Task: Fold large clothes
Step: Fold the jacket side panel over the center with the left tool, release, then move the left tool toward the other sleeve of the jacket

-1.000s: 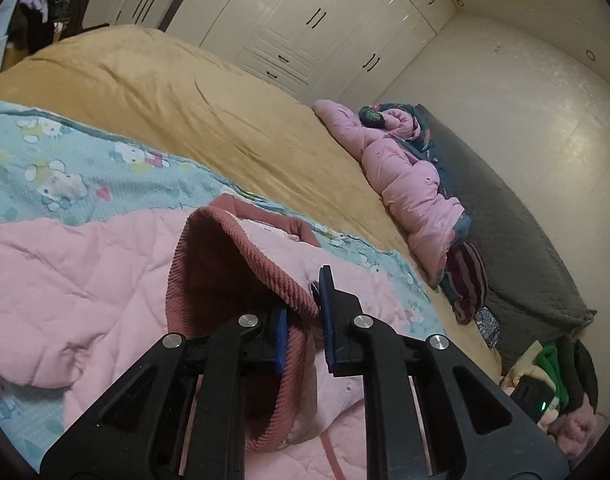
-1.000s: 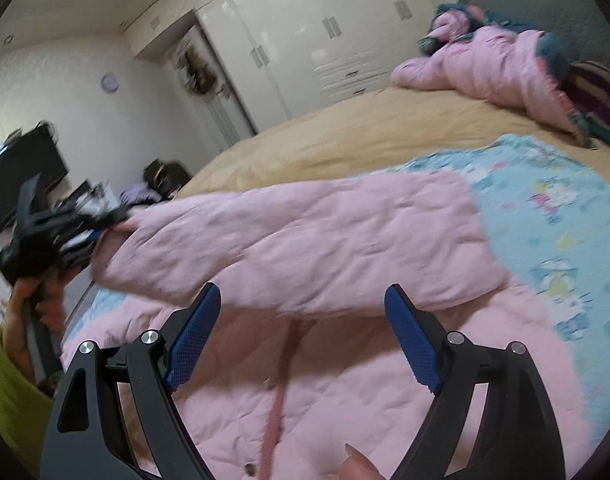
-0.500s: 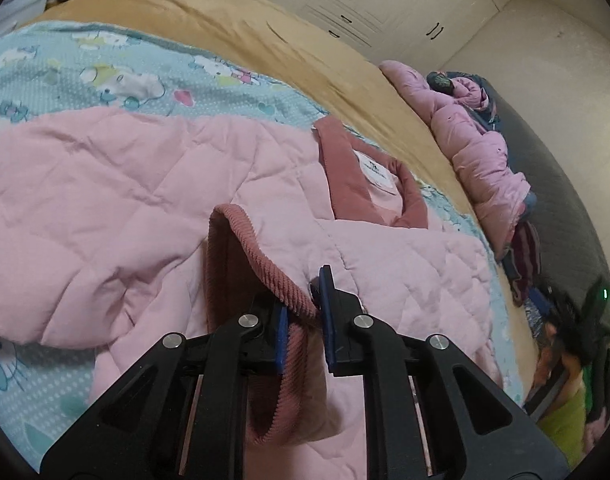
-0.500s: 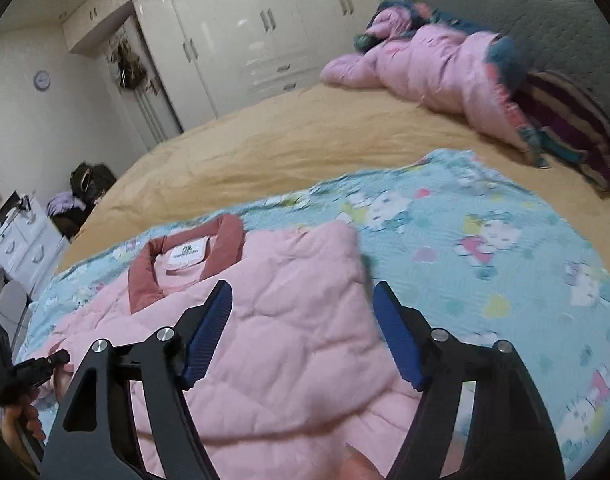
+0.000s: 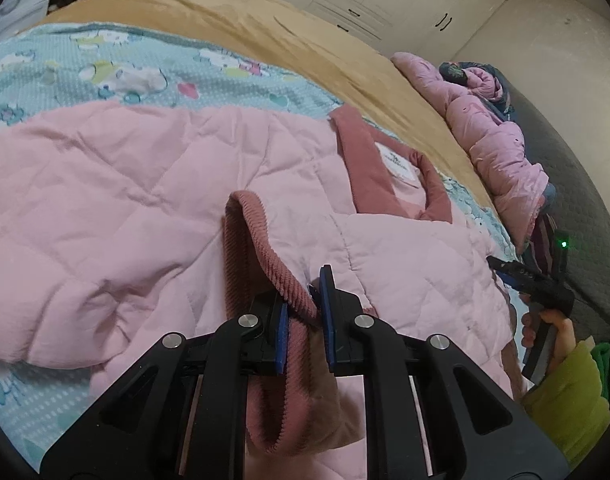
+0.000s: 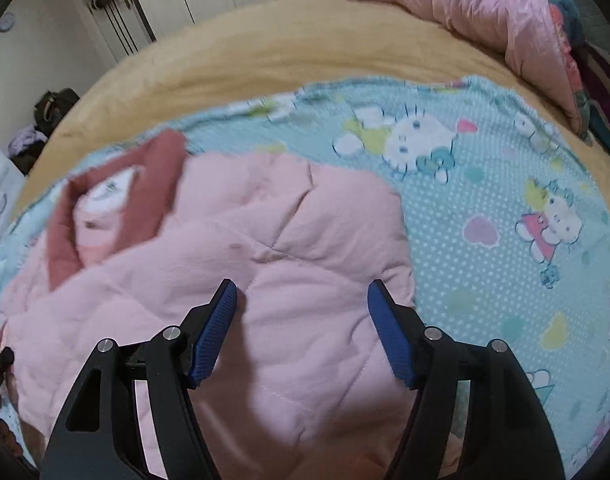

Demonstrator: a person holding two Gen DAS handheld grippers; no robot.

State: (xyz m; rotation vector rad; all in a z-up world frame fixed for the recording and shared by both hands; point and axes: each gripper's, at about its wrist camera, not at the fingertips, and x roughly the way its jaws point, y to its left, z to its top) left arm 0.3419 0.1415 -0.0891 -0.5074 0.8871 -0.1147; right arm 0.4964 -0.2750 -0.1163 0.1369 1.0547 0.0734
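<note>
On the bed point(image 6: 265, 56): pink jacket point(image 5: 145, 184) spread flat | left tongs point(image 5: 305, 312) clamped on its ribbed cuff point(image 5: 265, 256); right tongs point(image 6: 301, 320) spread wide above it

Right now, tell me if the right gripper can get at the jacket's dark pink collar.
Probably yes. The right gripper is open over the pink jacket, and the collar lies exposed ahead to its left, with nothing between them.
</note>
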